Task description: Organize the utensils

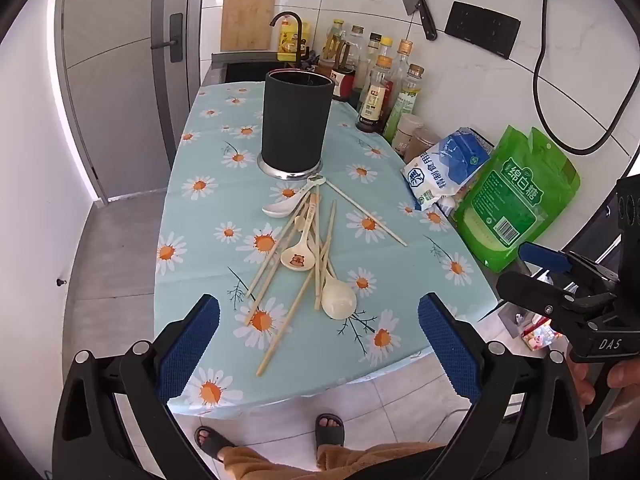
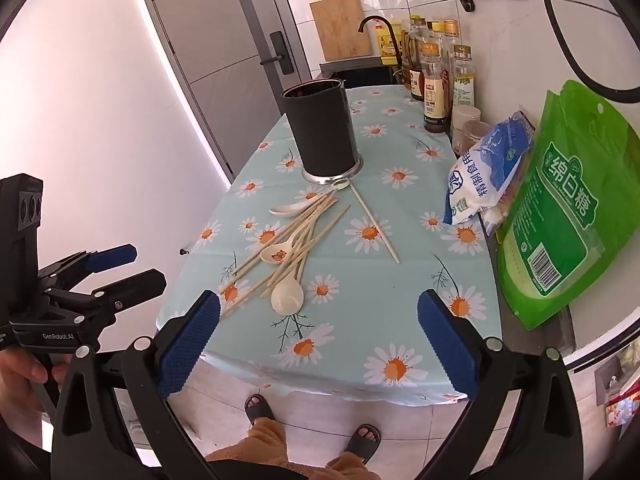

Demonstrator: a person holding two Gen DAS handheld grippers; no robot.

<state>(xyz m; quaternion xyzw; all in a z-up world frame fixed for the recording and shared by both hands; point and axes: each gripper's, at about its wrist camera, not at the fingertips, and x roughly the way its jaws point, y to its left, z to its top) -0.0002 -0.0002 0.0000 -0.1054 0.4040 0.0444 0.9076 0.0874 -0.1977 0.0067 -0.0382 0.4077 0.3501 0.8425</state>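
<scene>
A tall black utensil holder (image 1: 295, 122) (image 2: 322, 130) stands upright on the daisy tablecloth (image 1: 200, 216) (image 2: 404, 320). In front of it lies a loose pile of wooden chopsticks (image 1: 286, 258) (image 2: 298, 240) and spoons: a white ceramic spoon (image 1: 276, 209) (image 2: 286, 209), a small bear-print spoon (image 1: 298, 258) (image 2: 276, 255) and a larger cream spoon (image 1: 338, 300) (image 2: 287, 297). One long pale stick (image 1: 366, 213) (image 2: 376, 224) lies apart to the right. My left gripper (image 1: 319, 316) hovers open over the table's near edge, short of the pile. My right gripper (image 2: 319, 314) is open too, nothing between its fingers.
Sauce and oil bottles (image 1: 380, 80) (image 2: 436, 76) line the wall behind the holder. A blue-white salt bag (image 1: 444, 168) (image 2: 486, 168) and a green sugar bag (image 1: 516, 200) (image 2: 560, 216) lean at the right. A sink (image 1: 248, 66) lies beyond. The person's sandalled feet (image 1: 330, 426) stand below the table edge.
</scene>
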